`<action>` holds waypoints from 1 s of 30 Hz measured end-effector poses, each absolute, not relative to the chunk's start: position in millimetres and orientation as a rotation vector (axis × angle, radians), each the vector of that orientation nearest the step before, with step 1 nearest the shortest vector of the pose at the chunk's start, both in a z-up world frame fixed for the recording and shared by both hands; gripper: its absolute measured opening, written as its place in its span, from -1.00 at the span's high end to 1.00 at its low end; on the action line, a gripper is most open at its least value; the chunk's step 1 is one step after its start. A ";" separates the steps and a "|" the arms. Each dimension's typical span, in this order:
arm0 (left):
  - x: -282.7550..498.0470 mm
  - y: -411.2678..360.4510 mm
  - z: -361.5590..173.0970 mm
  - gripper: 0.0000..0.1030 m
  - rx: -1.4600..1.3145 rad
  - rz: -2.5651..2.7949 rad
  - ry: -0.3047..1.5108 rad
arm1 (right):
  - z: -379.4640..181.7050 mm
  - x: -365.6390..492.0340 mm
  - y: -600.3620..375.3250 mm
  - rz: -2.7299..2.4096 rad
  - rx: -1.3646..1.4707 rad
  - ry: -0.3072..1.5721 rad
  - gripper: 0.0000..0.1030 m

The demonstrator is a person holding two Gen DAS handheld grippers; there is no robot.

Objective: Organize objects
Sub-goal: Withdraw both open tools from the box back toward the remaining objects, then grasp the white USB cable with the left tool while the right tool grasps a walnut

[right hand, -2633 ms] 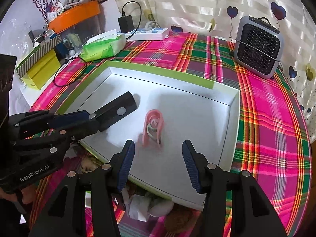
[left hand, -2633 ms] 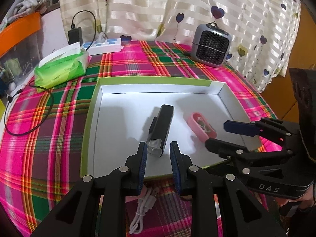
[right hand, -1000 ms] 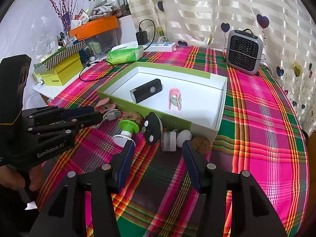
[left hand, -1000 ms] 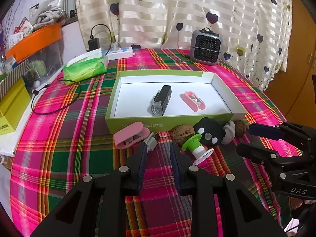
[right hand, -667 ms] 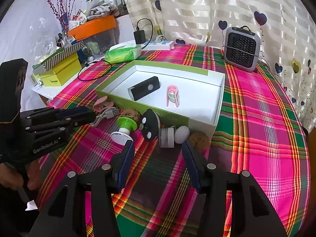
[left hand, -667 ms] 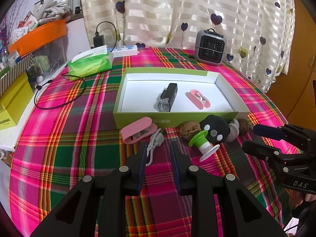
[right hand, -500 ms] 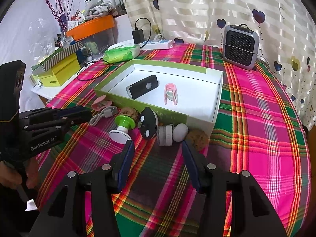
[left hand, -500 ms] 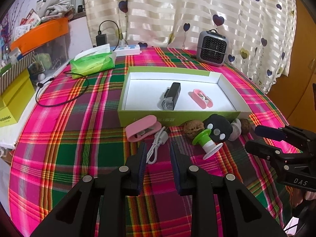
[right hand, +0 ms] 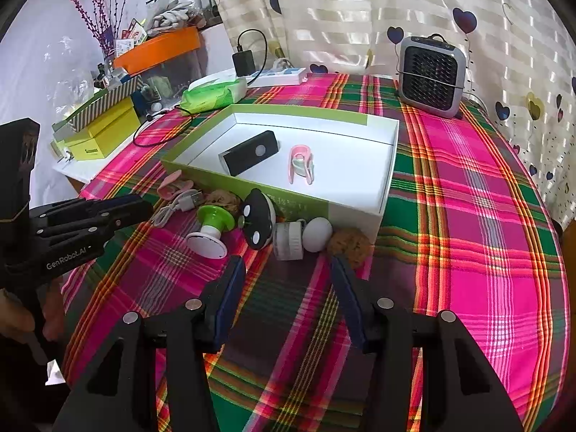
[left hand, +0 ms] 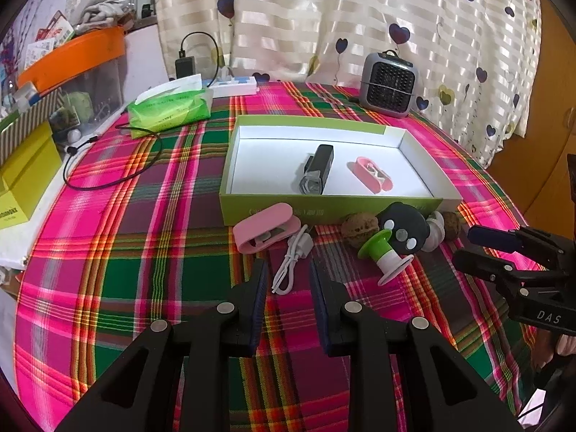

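The left gripper (left hand: 288,277) hangs above the tablecloth (left hand: 108,252), jaws slightly apart and empty. Ahead of it, left to right along the green box (left hand: 324,208), lie a pink clip (left hand: 266,232), a white cable (left hand: 291,262), a walnut (left hand: 360,230), a green-and-white suction cup (left hand: 383,255) and a black disc (left hand: 405,228). The cable is probably light and limp; a grip at its plug end should control it best. The clip appears rigid and smooth; a grip across its flat sides suits it. The right gripper (right hand: 288,277) stands wider apart, also empty.
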State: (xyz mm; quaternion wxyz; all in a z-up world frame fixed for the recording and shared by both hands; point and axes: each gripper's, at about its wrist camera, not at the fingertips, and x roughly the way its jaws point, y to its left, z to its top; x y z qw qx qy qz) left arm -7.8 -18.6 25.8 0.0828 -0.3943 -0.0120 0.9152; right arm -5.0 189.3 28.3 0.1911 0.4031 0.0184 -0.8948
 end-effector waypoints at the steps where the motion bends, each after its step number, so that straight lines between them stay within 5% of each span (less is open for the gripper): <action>1: -8.5 -18.1 25.3 0.57 -1.180 2.730 -0.035 | 28.1 -5.5 190.1 -2.515 1.134 0.051 0.00; 30: -40.1 -9.4 4.3 0.57 -1.253 2.648 -0.012 | 9.2 -42.6 213.9 -2.558 1.238 0.035 0.00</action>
